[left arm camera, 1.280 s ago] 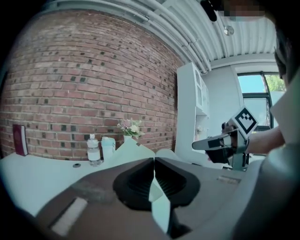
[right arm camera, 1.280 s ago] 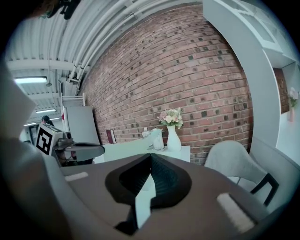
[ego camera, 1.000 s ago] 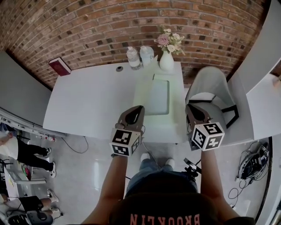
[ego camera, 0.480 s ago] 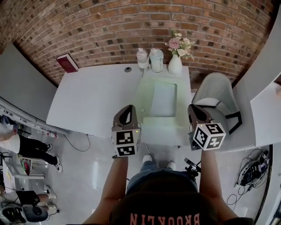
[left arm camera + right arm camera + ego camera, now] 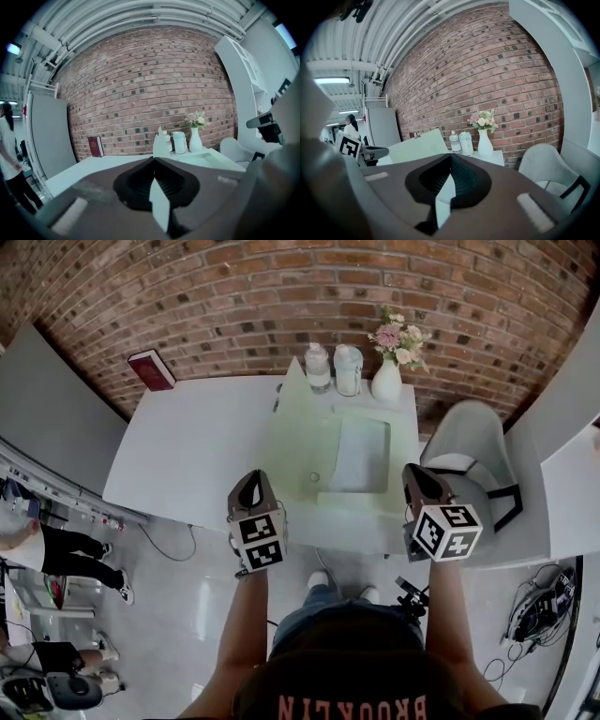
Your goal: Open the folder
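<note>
Folder (image 5: 361, 456) sits on the white table (image 5: 187, 446) by the front edge, cover (image 5: 295, 442) part lifted. Left gripper (image 5: 251, 478) is clamped on the cover's near corner and right gripper (image 5: 418, 474) pinches the lower sheet (thin pale plastic between both sets of jaws). Likely risks: the slick cover could slip out, or it could swing into the bottles (image 5: 333, 368) and vase (image 5: 386, 382) behind.

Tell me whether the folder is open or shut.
Partly open. The folder's cover stands lifted off the lower half, slanting up from the table, its edge pinched in the shut left gripper.
</note>
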Motion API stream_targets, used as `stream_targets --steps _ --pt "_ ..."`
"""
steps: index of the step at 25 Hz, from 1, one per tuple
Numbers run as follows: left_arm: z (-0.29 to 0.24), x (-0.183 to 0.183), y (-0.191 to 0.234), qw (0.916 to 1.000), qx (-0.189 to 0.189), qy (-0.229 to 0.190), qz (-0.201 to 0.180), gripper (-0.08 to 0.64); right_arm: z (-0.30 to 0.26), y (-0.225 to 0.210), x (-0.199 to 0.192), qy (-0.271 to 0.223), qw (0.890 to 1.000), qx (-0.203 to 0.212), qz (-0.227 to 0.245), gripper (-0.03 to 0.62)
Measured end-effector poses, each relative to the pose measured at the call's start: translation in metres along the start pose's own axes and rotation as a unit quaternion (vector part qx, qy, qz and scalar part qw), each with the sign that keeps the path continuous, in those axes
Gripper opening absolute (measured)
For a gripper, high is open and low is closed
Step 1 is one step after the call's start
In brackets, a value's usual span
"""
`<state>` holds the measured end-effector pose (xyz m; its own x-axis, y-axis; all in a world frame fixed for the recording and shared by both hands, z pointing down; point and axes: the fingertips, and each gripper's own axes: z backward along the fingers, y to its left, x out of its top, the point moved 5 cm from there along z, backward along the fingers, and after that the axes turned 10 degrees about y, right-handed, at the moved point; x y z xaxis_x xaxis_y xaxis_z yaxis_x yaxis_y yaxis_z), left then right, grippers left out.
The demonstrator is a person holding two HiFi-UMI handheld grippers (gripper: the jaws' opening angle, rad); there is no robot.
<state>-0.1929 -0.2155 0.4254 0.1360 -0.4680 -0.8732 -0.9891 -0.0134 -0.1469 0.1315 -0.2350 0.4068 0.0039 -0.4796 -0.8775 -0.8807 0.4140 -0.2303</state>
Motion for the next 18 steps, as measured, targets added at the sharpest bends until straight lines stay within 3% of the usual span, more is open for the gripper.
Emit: stream_targets --steps 10,14,18 --pt "-0.022 -0.029 0.047 0.9968 0.021 0.045 0.063 0.003 -0.016 0.014 0.003 0.009 1.000 -0.001 0.012 0.002" --pt "-0.034 -0.043 0.066 0.9908 0.015 0.065 0.118 0.003 -0.022 0.015 0.004 0.013 1.000 -0.009 0.015 0.002" --pt "-0.046 -0.061 0.086 0.9788 0.001 0.084 0.187 0.005 -0.030 0.016 0.003 0.017 1.000 -0.018 0.015 0.002"
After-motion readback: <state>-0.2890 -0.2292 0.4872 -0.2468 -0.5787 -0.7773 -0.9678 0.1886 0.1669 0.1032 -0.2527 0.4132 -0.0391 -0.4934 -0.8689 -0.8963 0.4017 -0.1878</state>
